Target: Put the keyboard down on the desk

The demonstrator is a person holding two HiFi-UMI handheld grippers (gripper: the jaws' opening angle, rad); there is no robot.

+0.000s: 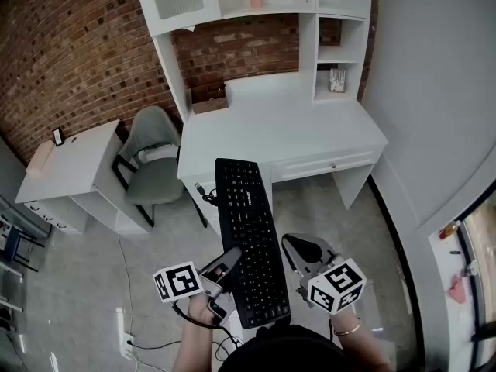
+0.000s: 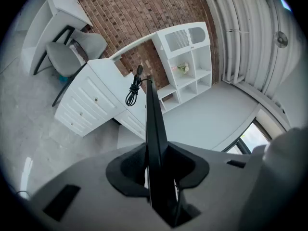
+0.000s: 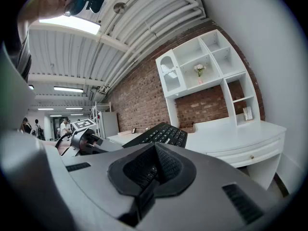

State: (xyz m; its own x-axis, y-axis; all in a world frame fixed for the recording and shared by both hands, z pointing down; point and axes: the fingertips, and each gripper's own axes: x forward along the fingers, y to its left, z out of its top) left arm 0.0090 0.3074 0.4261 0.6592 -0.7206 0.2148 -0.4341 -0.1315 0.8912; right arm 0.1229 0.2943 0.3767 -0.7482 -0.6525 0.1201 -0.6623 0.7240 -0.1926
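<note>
- Black keyboard (image 1: pixel 249 235) sits at lower centre of the head view. It is held in the air, short of the white desk (image 1: pixel 310 122) at upper centre, and its far end points that way.
- My left gripper (image 1: pixel 231 256) is clamped on the keyboard's left edge near my end, and the board runs edge-on between its jaws.
- My right gripper (image 1: pixel 287 244) looks closed on the right edge, also at the near end.
- Both grips are at one end, so the long far end could sag or swing. It could then strike the desk's front edge before it clears it.
- The coiled cable (image 2: pixel 132 93) hangs off the far end and may snag on the desk edge or end up trapped under the board.
- If one grip lets go before the board lies flat, it would twist and slap down.
</note>
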